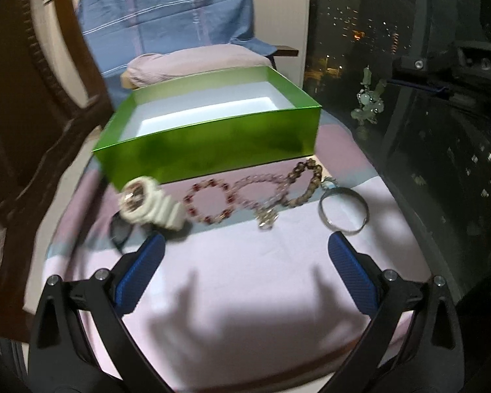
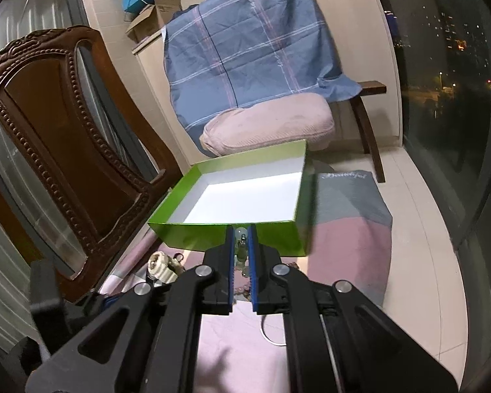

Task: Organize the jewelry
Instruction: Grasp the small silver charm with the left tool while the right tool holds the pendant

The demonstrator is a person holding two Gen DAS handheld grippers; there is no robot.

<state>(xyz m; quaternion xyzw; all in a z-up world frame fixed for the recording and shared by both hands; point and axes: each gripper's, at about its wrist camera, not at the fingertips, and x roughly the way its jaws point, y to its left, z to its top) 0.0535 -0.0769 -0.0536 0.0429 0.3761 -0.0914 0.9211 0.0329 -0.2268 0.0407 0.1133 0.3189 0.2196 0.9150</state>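
Dangling pale-green beaded jade jewelry piece (image 2: 241, 245) is clamped in right gripper (image 2: 241, 239), just short of open green cardboard box (image 2: 262, 239). Left gripper (image 1: 245, 245) spread wide, holding nothing; white chunky watch (image 1: 147, 204) ahead-left, silver bangle (image 1: 343, 210) ahead-right on the table (image 1: 245, 311).

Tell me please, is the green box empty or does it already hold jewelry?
Empty: the green box shows only bare white floor inside, in both wrist views.
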